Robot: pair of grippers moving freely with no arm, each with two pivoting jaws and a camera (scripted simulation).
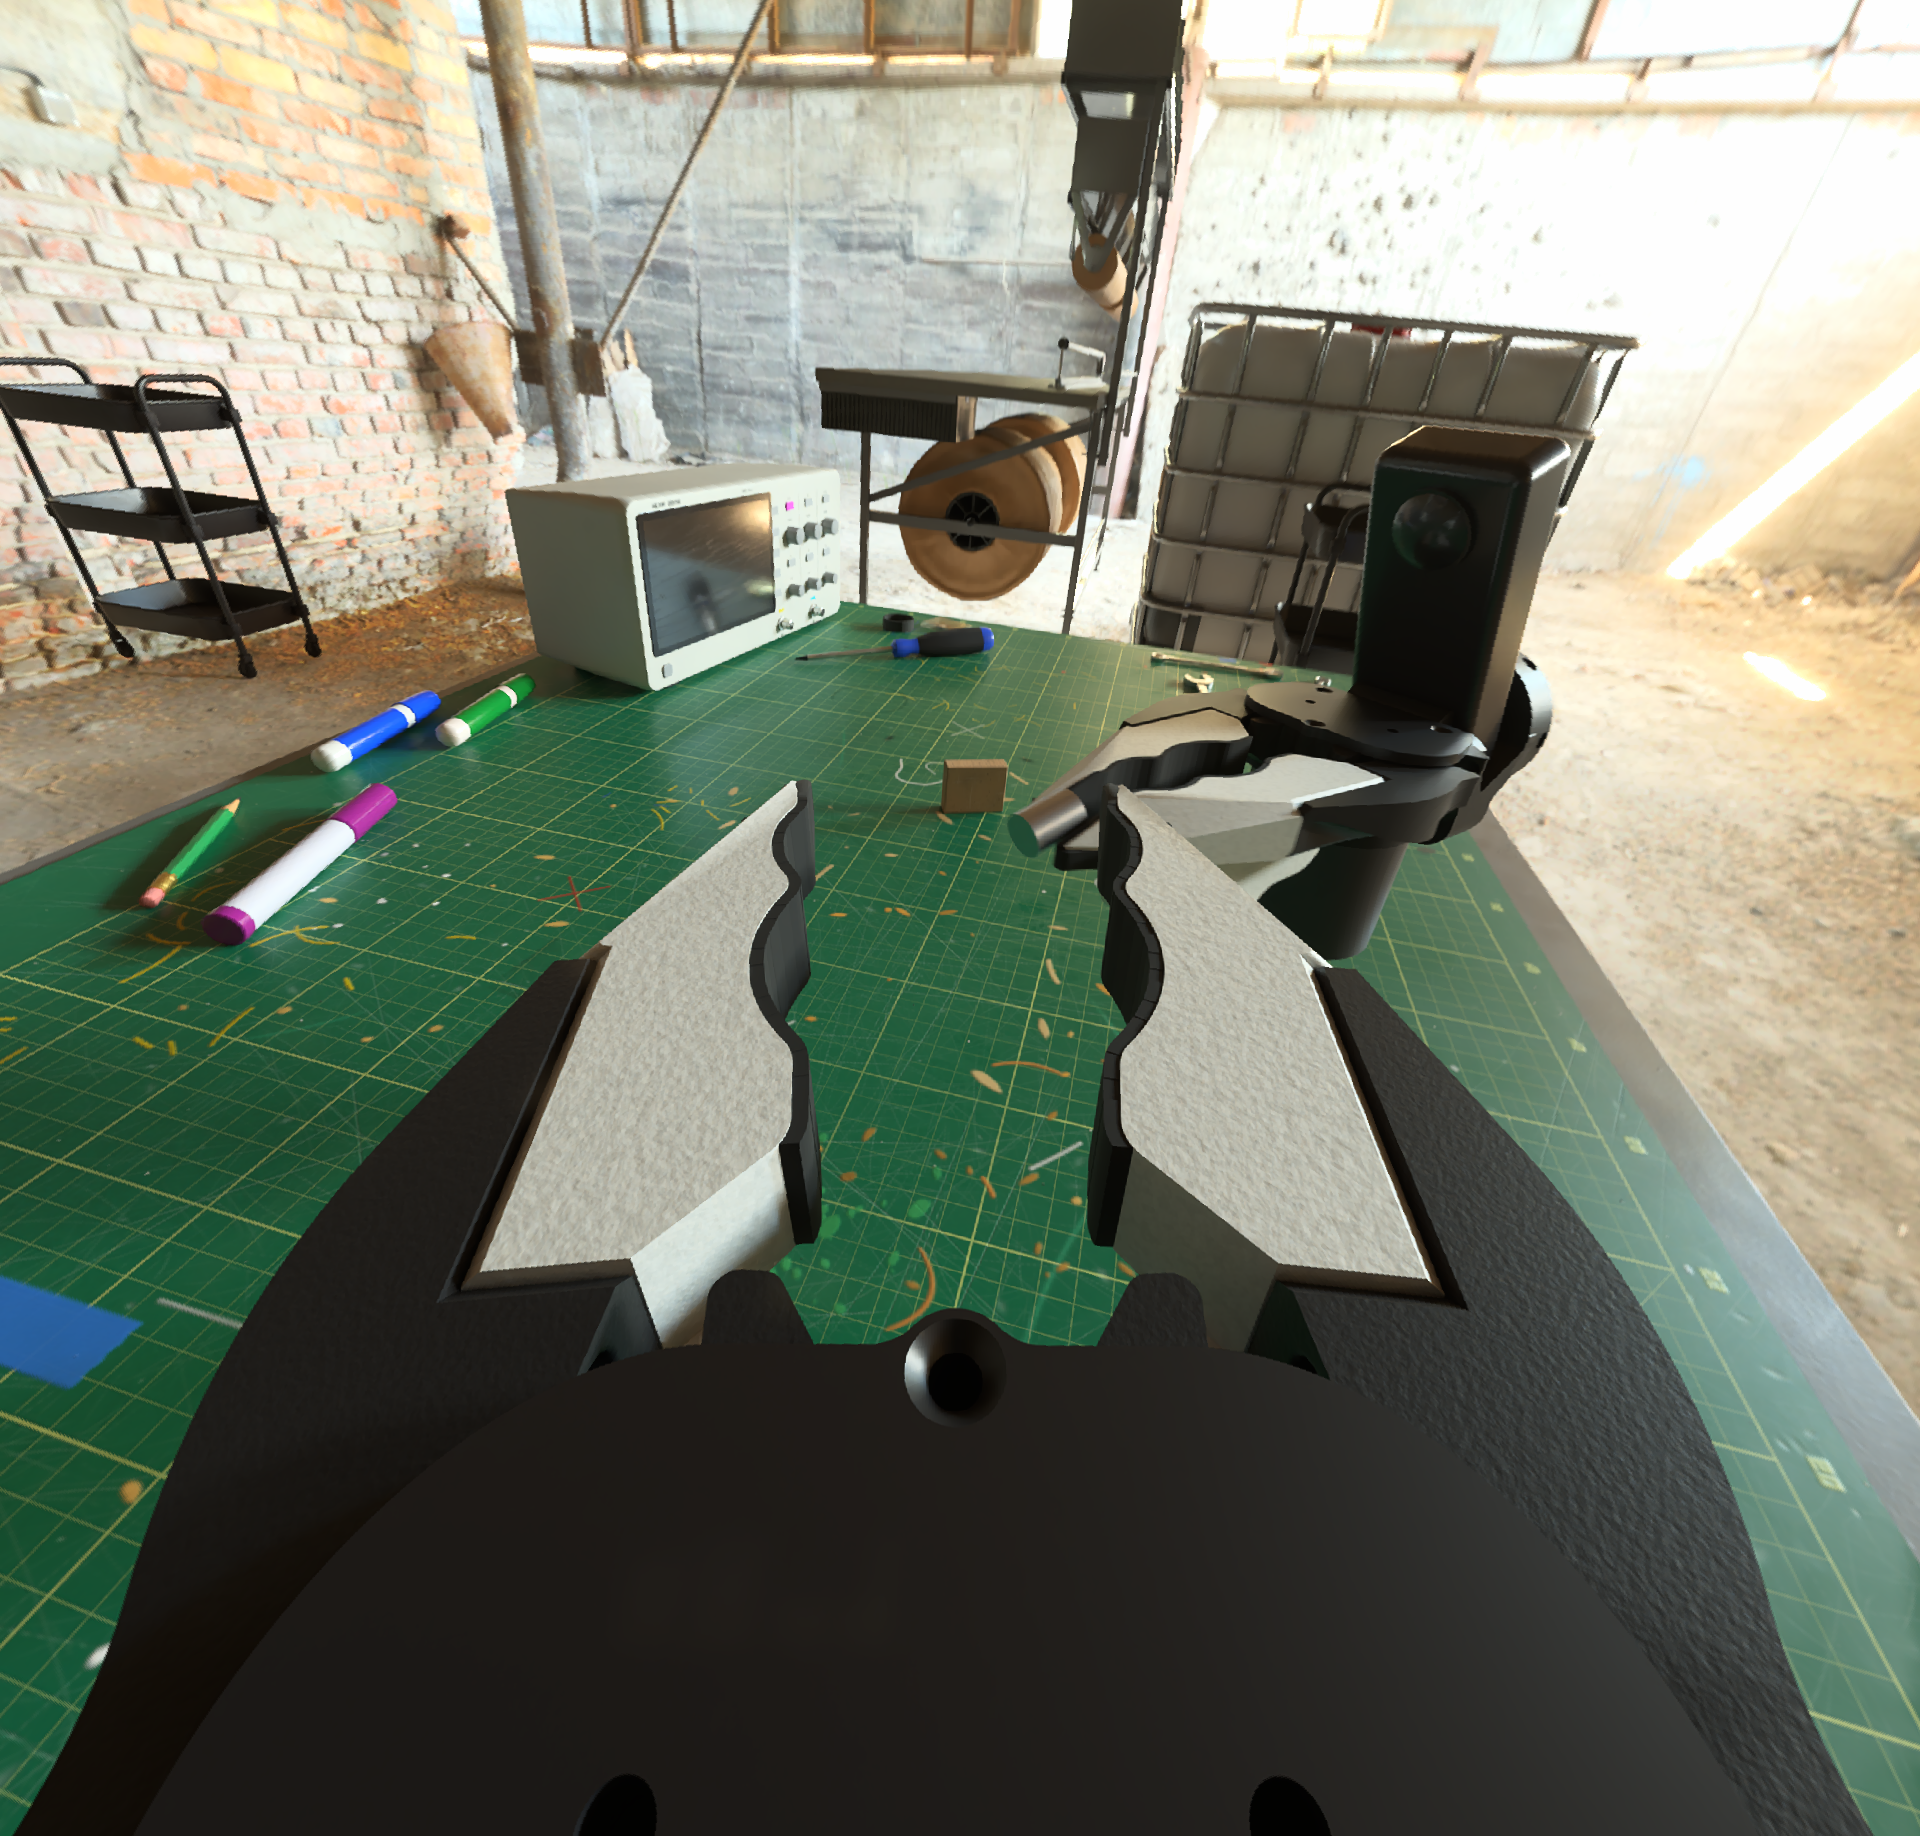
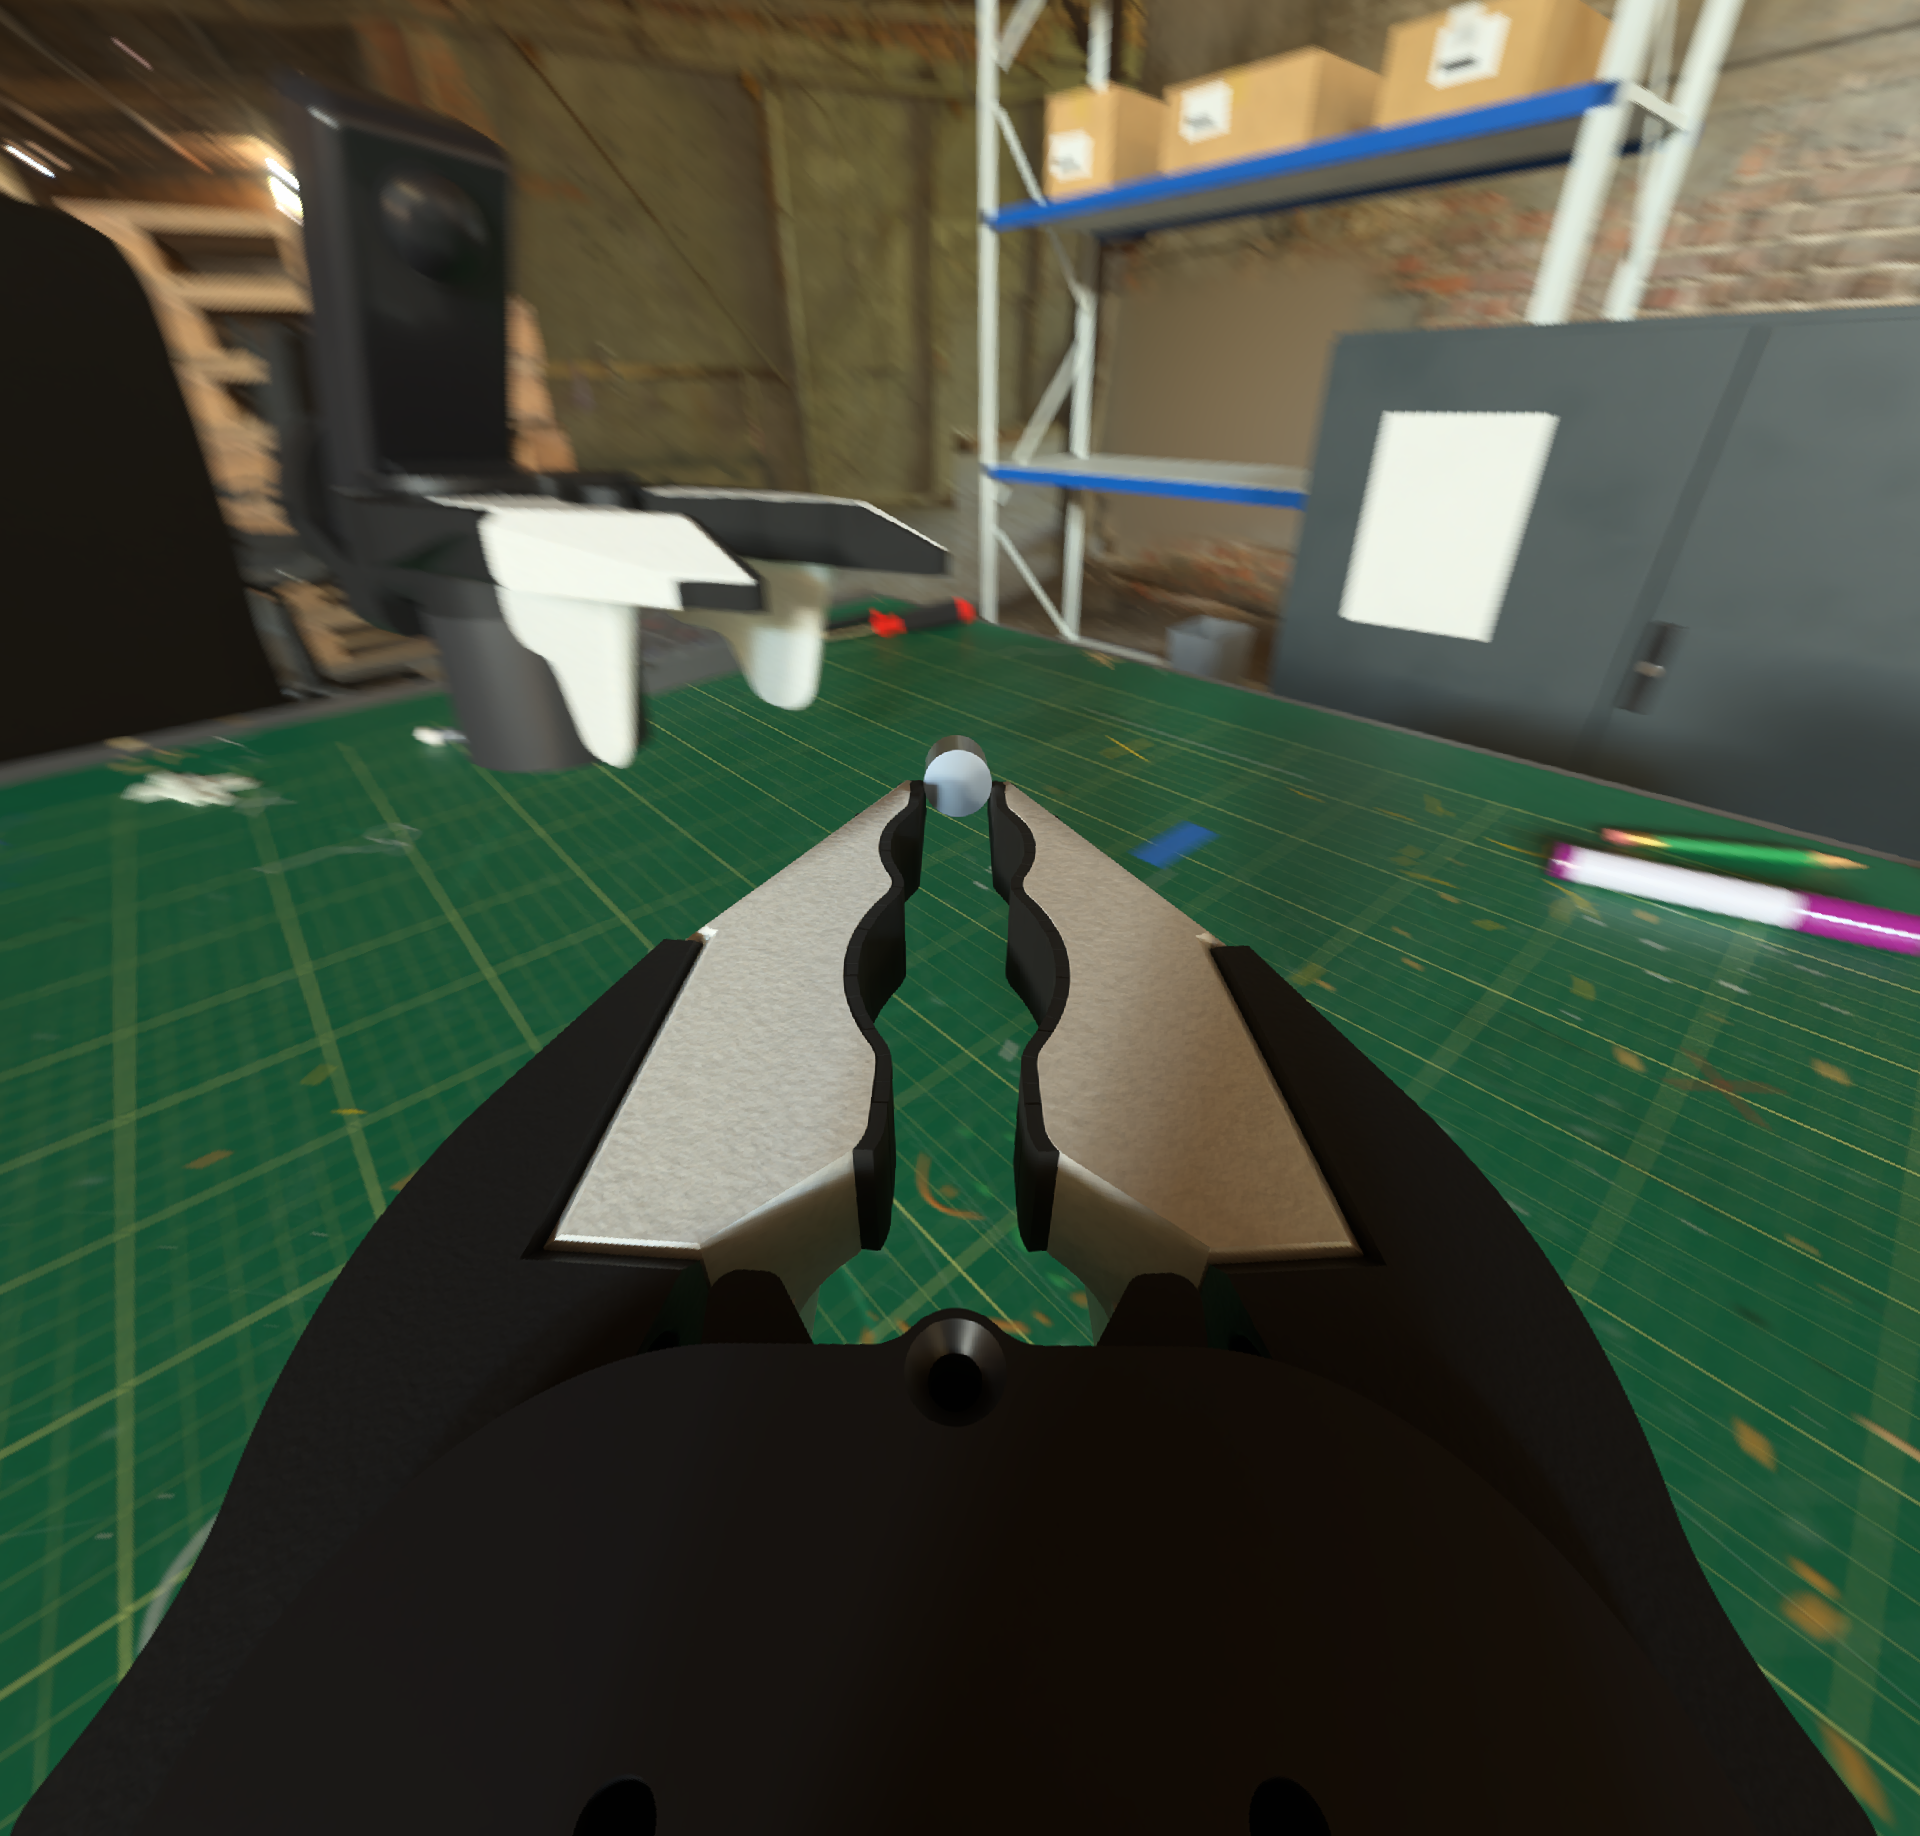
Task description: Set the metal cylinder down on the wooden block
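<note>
Mat point(image 1: 623, 1007): green, under both my grippers.
Left gripper point(image 1: 951, 830): my jaws spread wide, nothing between them, above the mat.
Right gripper point(image 2: 956, 799): my fingertips clamp the cylinder, clear of the mat.
Block point(image 1: 974, 785): on the mat, near the cylinder, apart from it.
Cylinder point(image 2: 956, 780): at my right fingertips, lying level.

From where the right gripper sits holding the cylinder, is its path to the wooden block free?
Probably yes. The right gripper holds the metal cylinder beside the wooden block, with only bare mat between them.
</note>
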